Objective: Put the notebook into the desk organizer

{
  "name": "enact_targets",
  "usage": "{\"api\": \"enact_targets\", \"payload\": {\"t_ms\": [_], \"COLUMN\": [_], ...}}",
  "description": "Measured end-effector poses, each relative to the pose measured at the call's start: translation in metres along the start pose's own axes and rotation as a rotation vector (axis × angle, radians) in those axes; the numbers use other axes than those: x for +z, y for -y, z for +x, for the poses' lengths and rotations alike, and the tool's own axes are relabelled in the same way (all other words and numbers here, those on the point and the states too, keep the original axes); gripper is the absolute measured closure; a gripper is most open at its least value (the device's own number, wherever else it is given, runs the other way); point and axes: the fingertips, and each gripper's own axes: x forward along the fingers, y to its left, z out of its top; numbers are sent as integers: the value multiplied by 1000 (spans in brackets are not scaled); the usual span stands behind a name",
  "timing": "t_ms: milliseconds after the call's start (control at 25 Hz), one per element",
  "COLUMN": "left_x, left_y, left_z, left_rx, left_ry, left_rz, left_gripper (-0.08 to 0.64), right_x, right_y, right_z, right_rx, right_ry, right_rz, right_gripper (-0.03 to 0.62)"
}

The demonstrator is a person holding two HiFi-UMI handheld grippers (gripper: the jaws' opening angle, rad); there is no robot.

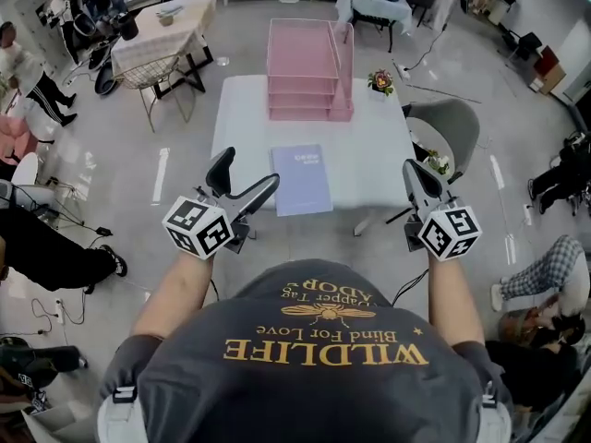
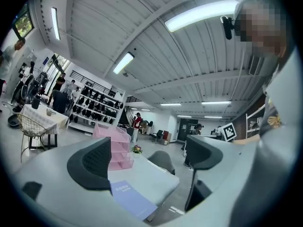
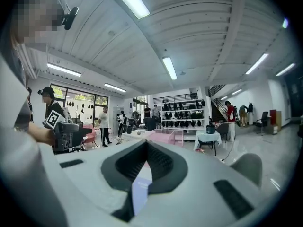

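A lavender notebook (image 1: pixel 302 179) lies flat at the near edge of the white table (image 1: pixel 369 155). The pink tiered desk organizer (image 1: pixel 309 70) stands at the table's far edge. My left gripper (image 1: pixel 242 178) hovers just left of the notebook, off the table's near left corner, jaws wide apart and empty. My right gripper (image 1: pixel 413 175) hangs by the near right corner with its jaws together, holding nothing. The left gripper view has the left gripper (image 2: pixel 147 157) framing the notebook (image 2: pixel 132 200) and organizer (image 2: pixel 113 145). In the right gripper view a strip of notebook (image 3: pixel 139 193) shows below the right gripper (image 3: pixel 147 148).
A small flower pot (image 1: pixel 380 83) stands right of the organizer. A grey chair (image 1: pixel 448 132) sits at the table's right side. Another table (image 1: pixel 166 30) with a wire chair (image 1: pixel 152 72) is at the far left. People sit and stand around the room's edges.
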Motion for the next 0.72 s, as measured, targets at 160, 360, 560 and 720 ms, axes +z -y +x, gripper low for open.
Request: {"api": "enact_targets", "payload": {"t_ms": [160,360,560,720], "left_x": [-8,-24,-35,-57], "left_y": [-20,-28,-22,-14], "left_z": [30,78,139,168], "left_rx": [2,43,145,256], "left_ry": [-29,-68,-82,-97], "left_rz": [-25,-24,-32,-107], "left_gripper": [74,74,74,74], "right_x": [-5,-17,-24,-25], "right_y": [29,85,150,190], "right_z": [22,51,87,118], "right_rx": [-16,18,134,257], "right_ry": [-13,-9,-12,-29], "right_rz": [19,53,50,54], "right_gripper": [592,592,592,592]}}
